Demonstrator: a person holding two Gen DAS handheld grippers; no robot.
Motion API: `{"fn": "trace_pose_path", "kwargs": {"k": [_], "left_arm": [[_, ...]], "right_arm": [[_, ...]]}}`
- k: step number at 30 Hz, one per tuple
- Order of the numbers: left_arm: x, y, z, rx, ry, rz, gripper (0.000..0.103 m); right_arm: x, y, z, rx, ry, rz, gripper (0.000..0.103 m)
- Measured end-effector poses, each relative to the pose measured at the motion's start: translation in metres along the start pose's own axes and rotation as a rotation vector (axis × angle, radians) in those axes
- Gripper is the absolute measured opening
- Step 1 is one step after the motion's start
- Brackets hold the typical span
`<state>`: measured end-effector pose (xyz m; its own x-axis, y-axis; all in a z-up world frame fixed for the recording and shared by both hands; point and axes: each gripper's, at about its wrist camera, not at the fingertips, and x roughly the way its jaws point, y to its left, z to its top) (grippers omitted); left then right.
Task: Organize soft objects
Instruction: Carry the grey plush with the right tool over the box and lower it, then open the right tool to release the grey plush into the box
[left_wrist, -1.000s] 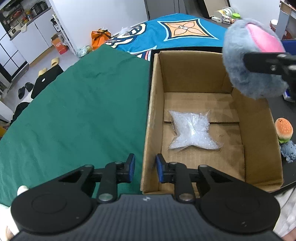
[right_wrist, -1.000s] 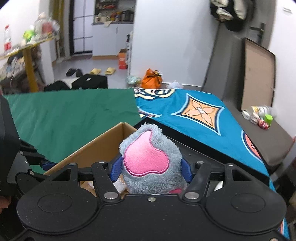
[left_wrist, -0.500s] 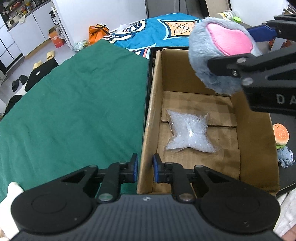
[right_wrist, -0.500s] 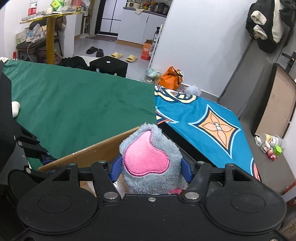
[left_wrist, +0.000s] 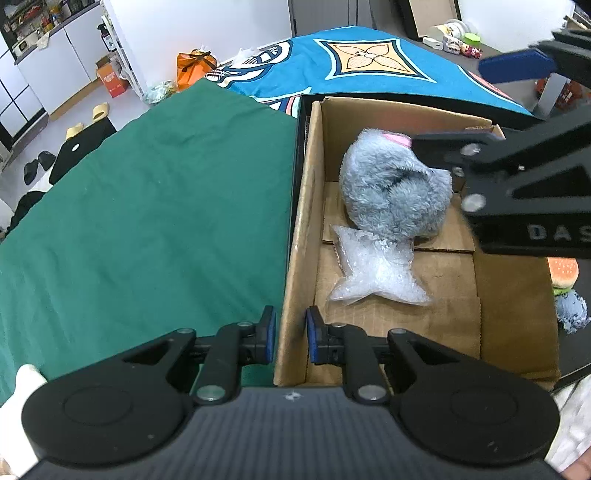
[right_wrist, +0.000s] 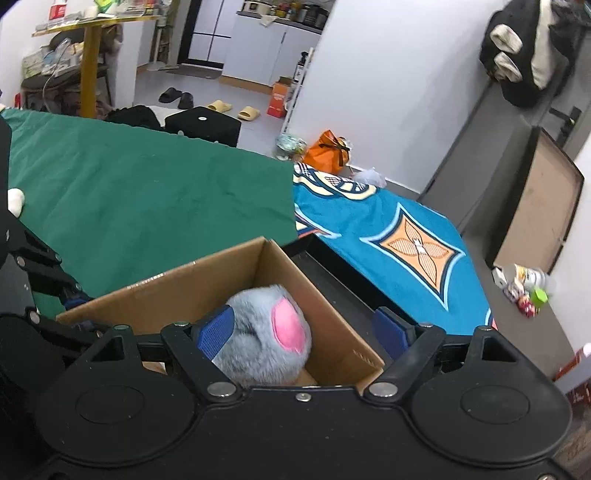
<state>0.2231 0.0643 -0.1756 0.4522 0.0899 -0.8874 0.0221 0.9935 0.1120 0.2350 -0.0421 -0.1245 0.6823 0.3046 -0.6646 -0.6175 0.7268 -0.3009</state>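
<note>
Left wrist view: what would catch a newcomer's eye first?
The grey plush with a pink patch lying in the cardboard box, partly over a clear plastic bag. Above it, the right tool is opening, clear of the plush; the left tool pinches the box's wall.

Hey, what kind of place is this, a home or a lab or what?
Most likely a lived-in home: kitchen cabinets at the back, slippers on the floor, coats hanging by a door.

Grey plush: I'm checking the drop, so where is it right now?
The grey plush lies inside the cardboard box at its far end, its near edge over the clear plastic bag, in the left wrist view.
</note>
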Motion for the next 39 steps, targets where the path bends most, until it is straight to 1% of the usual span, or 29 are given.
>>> {"fn": "trace_pose_path", "kwargs": {"k": [8,12,15,17,20,23,26,28,30,35,37,39], "left_arm": [[-0.003,-0.004,0.000,0.016,-0.006,0.022,0.019],[-0.007,-0.008,-0.001,0.031,-0.024,0.040,0.019],[-0.010,-0.010,-0.002,0.041,-0.037,0.056,0.020],[-0.012,-0.010,-0.001,0.044,-0.043,0.060,0.020],[-0.012,-0.010,-0.001,0.045,-0.049,0.072,0.024],[-0.012,-0.010,0.000,0.046,-0.047,0.076,0.031],[-0.014,-0.011,0.000,0.051,-0.054,0.080,0.041],[-0.016,-0.012,0.000,0.053,-0.065,0.088,0.050],[-0.017,-0.013,0.000,0.056,-0.070,0.102,0.054],[-0.020,-0.018,0.000,0.074,-0.085,0.123,0.063],[-0.023,-0.020,0.000,0.080,-0.099,0.130,0.069],[-0.026,-0.022,0.000,0.080,-0.115,0.137,0.074]], "right_arm": [[-0.013,-0.012,-0.013,0.054,-0.004,0.006,0.082],[-0.018,-0.016,-0.018,0.081,-0.004,0.012,0.082],[-0.023,-0.024,-0.022,0.120,-0.006,0.026,0.085],[-0.027,-0.030,-0.025,0.149,-0.013,0.031,0.091],[-0.035,-0.041,-0.030,0.191,-0.022,0.037,0.093],[-0.041,-0.050,-0.037,0.216,-0.028,0.039,0.093],[-0.046,-0.059,-0.047,0.245,-0.032,0.033,0.096],[-0.048,-0.064,-0.054,0.275,-0.022,0.035,0.097],[-0.049,-0.069,-0.063,0.303,-0.013,0.043,0.097],[-0.054,-0.078,-0.080,0.323,-0.010,0.036,0.097],[-0.056,-0.082,-0.086,0.333,-0.011,0.035,0.098],[-0.059,-0.084,-0.092,0.335,-0.014,0.015,0.098]]}}
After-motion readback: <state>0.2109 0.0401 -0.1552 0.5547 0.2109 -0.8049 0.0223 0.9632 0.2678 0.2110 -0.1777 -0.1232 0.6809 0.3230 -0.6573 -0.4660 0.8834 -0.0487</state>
